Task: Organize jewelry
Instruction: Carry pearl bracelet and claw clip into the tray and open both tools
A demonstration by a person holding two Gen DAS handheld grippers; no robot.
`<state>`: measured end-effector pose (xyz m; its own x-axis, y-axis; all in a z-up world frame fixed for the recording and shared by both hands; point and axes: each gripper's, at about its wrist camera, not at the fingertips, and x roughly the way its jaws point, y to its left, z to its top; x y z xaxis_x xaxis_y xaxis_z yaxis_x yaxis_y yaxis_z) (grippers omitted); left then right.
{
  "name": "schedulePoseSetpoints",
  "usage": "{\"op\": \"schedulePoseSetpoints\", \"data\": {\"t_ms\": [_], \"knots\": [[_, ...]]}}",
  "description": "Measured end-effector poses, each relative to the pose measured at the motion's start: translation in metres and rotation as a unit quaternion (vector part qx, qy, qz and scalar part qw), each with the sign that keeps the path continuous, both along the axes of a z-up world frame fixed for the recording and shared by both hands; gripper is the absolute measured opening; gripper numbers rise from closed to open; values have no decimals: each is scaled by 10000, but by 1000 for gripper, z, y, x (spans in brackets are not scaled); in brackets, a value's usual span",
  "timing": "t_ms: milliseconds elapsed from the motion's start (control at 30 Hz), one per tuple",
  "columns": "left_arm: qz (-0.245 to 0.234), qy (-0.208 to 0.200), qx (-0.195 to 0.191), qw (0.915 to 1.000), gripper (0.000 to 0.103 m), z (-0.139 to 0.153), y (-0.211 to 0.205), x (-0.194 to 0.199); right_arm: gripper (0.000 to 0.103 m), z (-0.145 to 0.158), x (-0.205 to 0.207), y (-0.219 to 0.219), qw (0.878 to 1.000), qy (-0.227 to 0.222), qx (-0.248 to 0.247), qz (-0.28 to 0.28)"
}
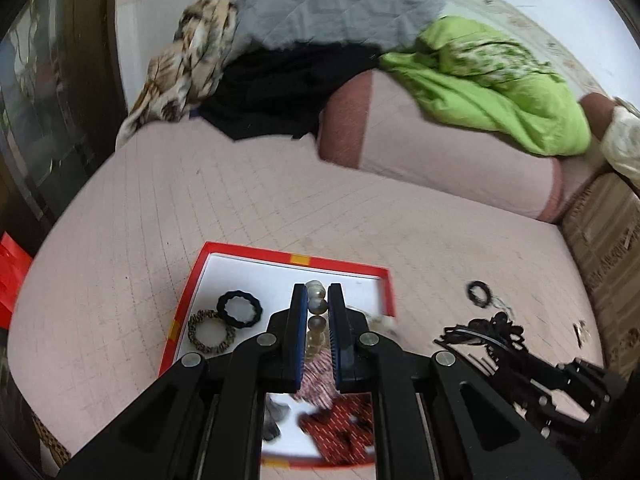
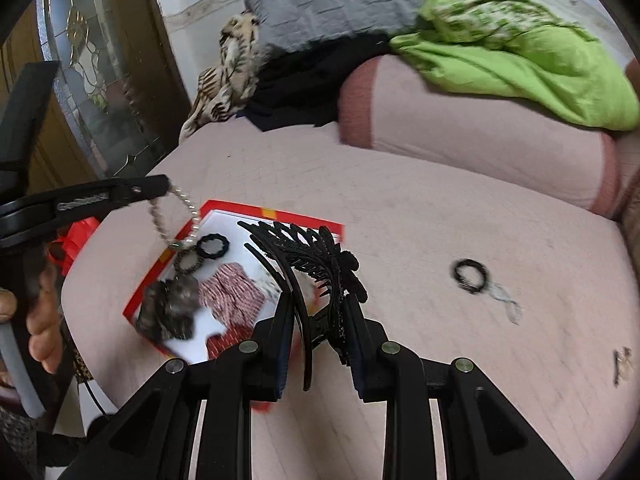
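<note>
A red-rimmed white box (image 1: 188, 280) lies on the pink bed and also shows in the right wrist view (image 2: 304, 219). In it are a black hair tie (image 1: 239, 309), a leopard hair tie (image 1: 211, 332), a red patterned scrunchie (image 1: 340, 428) and a dark fluffy scrunchie (image 2: 170, 312). My left gripper (image 1: 318, 292) is shut on a pearl bead bracelet (image 1: 316, 304) and holds it over the box; it also shows in the right wrist view (image 2: 160, 188) with the bracelet (image 2: 176, 220) dangling. My right gripper (image 2: 316, 308) is shut on a large black hair claw clip (image 2: 308, 260) at the box's right edge.
On the bed right of the box lie a black hair tie (image 2: 470, 275), a thin pale item (image 2: 508, 304) and a small metallic piece (image 2: 622, 364). A pink bolster (image 2: 472, 136), a green blanket (image 2: 520, 60) and piled clothes (image 2: 320, 20) are behind. A door (image 2: 100, 72) stands at left.
</note>
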<state>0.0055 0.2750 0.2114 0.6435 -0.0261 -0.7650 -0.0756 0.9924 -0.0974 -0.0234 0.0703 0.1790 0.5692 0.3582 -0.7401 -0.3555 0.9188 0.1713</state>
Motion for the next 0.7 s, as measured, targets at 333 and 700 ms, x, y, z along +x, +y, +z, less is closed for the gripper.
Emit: {"op": "schedulePoseSetpoints", "data": {"t_ms": [333, 700], "knots": [[435, 468, -161, 9978, 10, -70, 71, 84, 27, -59, 78, 87, 9984, 232, -329, 405], [646, 801, -154, 9946, 10, -123, 102, 113, 27, -114, 111, 120, 9962, 583, -512, 383]]}}
